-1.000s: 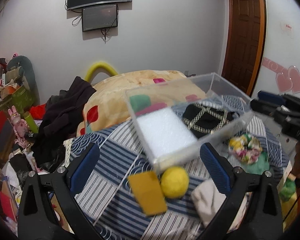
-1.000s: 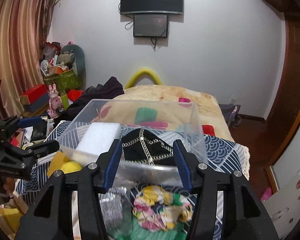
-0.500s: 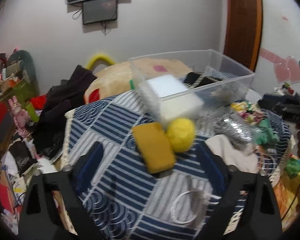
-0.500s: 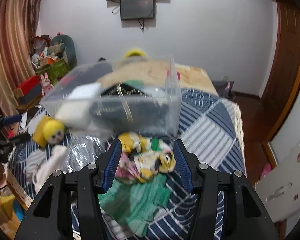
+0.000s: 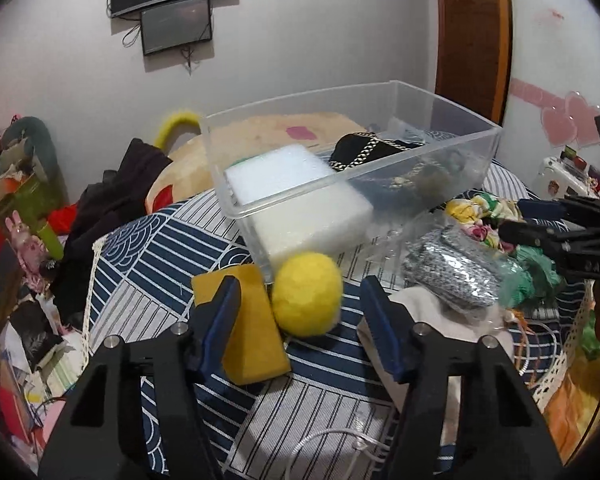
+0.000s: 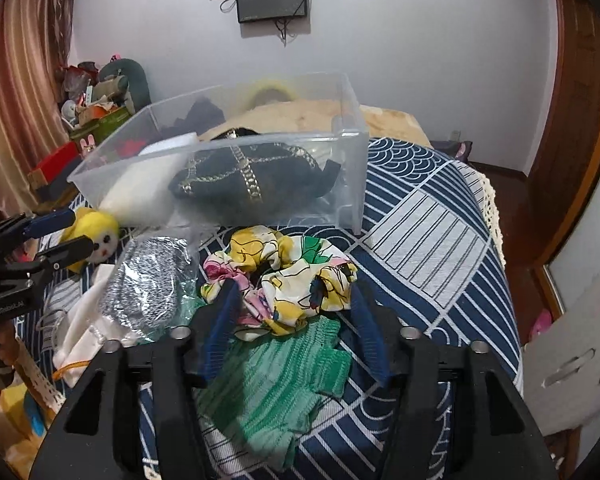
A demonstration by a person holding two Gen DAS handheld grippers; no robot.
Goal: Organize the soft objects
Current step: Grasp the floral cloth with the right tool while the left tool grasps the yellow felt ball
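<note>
A clear plastic bin [image 5: 380, 168] [image 6: 352, 160] stands on the striped blue cloth and holds a white foam block [image 5: 296, 200] and a black chain-trimmed bag [image 6: 252, 180]. My left gripper [image 5: 300, 312] is open, its fingers on either side of a yellow plush ball [image 5: 306, 294] that lies beside a yellow sponge [image 5: 248, 320]. My right gripper [image 6: 292, 312] is open, its fingers on either side of a floral scrunchie [image 6: 280, 272], above a green knit cloth [image 6: 276, 384].
A silver-grey mesh item in a clear bag [image 6: 148, 288] [image 5: 456, 272] and a white cloth [image 5: 424, 308] lie between the two grippers. A white cord loop [image 5: 332, 448] lies near the front edge. A cluttered pile [image 5: 16, 216] sits at the left beyond the table.
Both grippers have come down and forward over the table. The left now brackets the yellow ball; the right now brackets the floral scrunchie. The bin stays in place.
</note>
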